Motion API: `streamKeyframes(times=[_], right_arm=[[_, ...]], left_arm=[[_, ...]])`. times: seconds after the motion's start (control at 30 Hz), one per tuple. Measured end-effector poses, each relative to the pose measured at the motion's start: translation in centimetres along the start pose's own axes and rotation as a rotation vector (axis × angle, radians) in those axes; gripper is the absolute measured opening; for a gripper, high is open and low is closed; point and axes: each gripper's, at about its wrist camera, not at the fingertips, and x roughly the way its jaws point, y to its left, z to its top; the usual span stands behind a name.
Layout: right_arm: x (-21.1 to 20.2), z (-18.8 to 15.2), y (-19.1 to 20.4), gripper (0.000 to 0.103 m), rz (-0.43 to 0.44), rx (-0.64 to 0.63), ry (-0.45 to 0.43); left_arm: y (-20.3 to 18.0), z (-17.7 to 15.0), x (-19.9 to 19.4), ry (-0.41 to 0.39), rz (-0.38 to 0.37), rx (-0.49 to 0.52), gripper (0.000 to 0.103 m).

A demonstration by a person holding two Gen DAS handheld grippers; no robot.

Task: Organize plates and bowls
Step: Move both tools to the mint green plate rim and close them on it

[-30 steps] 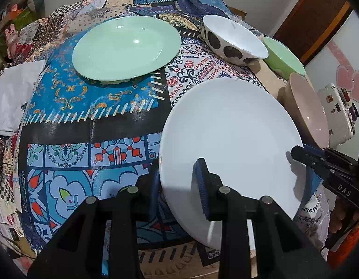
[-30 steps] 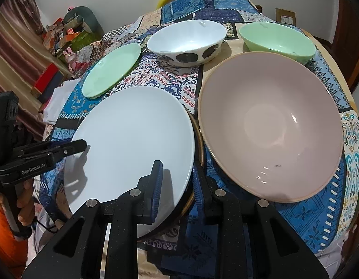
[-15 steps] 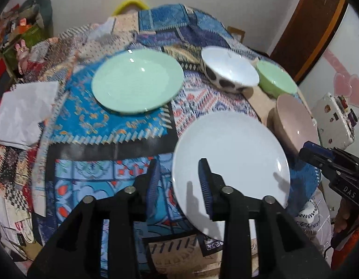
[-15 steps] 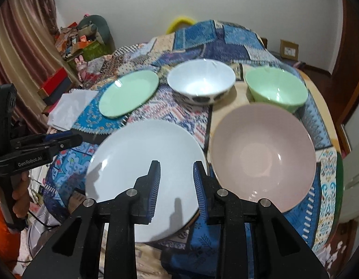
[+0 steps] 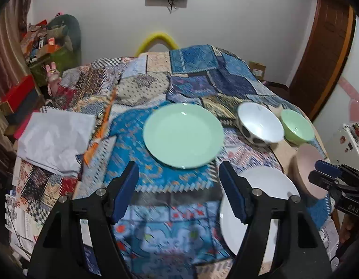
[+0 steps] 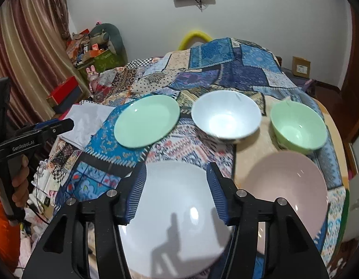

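Note:
A white plate (image 6: 174, 214) lies at the table's near edge; it also shows in the left wrist view (image 5: 260, 200). Beyond it lie a green plate (image 5: 182, 134) (image 6: 146, 123), a white spotted bowl (image 5: 259, 125) (image 6: 225, 116), a green bowl (image 5: 296, 126) (image 6: 298, 127) and a pink bowl (image 6: 288, 186) (image 5: 309, 172). My left gripper (image 5: 179, 188) is open and empty, raised above the cloth, left of the white plate. My right gripper (image 6: 176, 190) is open and empty, raised over the white plate.
A patchwork tablecloth (image 5: 156, 186) covers the table. White paper (image 5: 54, 139) lies at the left edge. Boxes and clutter (image 6: 91, 51) stand by the curtain at the left. A white device (image 5: 346, 144) stands right of the table.
Both grippers let go of the white plate, opened wide, and rose and pulled back from the table. The plate now lies flat at the near edge.

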Motion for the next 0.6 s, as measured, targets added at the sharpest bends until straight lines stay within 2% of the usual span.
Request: streamKeyframes(times=[0.3,0.47,0.6], right_arm=[[5.5,2.2,0.6,0.051,0.039,0.002,0.085],[8.9,3.0,0.9,0.051,0.063,0.010,0.144],[11.1,3.5,1.2,0.051,0.039,-0.003,0.176]], left_arm=[[2.9,3.0,4.1,0.023,0.028,0.008,0.074],[4.6,3.7,8.3,0.076,0.028,-0.007,0.078],[6.0,3.9,11.9,0.133,0.016,-0.021,0.078]])
